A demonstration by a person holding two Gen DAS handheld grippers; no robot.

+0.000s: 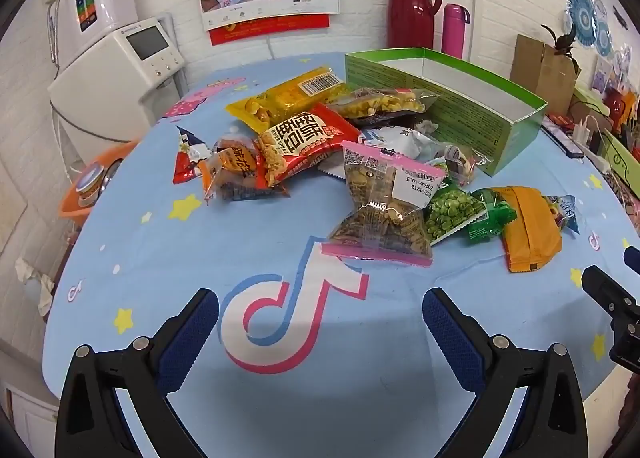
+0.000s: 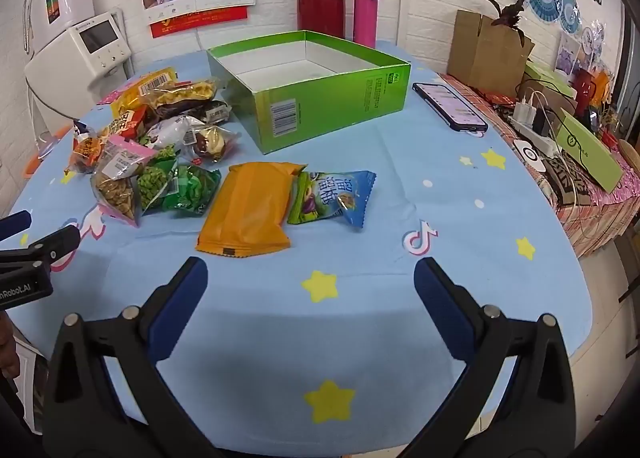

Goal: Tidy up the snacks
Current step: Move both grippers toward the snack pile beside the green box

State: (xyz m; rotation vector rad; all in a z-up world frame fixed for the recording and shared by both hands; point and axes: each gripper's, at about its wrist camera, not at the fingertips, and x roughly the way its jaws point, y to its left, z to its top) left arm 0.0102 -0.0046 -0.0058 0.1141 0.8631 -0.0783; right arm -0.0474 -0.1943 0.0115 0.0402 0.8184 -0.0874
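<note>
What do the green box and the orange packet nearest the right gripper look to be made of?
Green box: looks like thin printed cardboard with a slight sheen; folded corners, white unprinted inside, barcode on the end wall.
Orange packet: probably matte plastic or foil-lined film; soft creases, crimped serrated end seals. The exact film cannot be told.

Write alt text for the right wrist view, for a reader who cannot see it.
Open right gripper hovers above a blue star-print tablecloth, holding nothing. Ahead lie an orange packet, a blue-green candy bag, a snack pile, and an empty green box beyond.
</note>
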